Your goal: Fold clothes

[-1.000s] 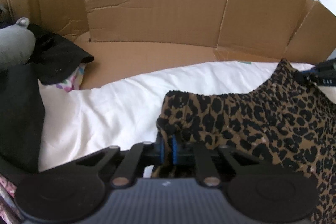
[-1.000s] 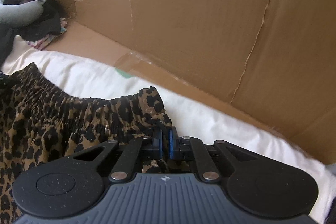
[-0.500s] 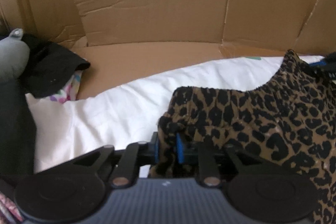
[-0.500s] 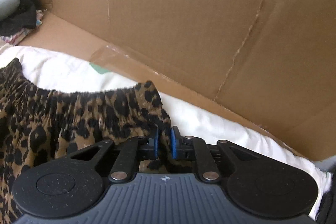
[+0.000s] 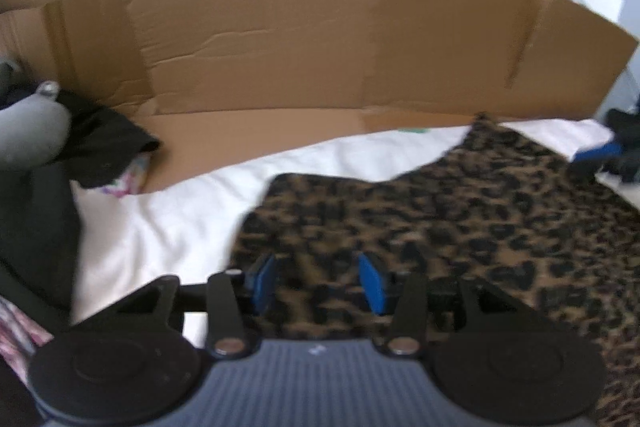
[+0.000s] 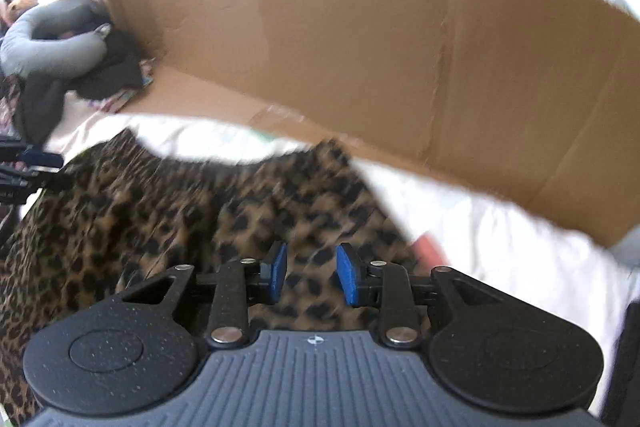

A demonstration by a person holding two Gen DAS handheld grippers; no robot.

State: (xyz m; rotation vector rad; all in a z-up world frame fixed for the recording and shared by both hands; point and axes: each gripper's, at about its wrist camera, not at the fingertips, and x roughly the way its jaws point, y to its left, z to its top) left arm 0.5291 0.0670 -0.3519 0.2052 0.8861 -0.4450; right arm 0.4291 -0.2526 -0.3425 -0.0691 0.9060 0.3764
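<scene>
Both grippers are letting go — a second ago each was pinching the waistband. Through the left wrist camera, the left gripper (image 5: 318, 281) is standing with its jaws just parted, hovering over the leopard-print garment (image 5: 460, 227) lying on the white sheet (image 5: 168, 211). Through the right wrist camera, the right gripper (image 6: 311, 277) is likewise gaping, fabric lying below and unpinched — the cardboard wall (image 6: 360, 47) rising behind.

My work surface is a white sheet (image 5: 180, 211) across mid-frame. On it: leopard-print garment (image 5: 460, 219) lower right, lying spread; black clothes (image 5: 104, 147) at left edge w/ a grey pillow (image 5: 32, 131); cardboard panel (image 5: 256, 135) along the back, upper frame.
</scene>
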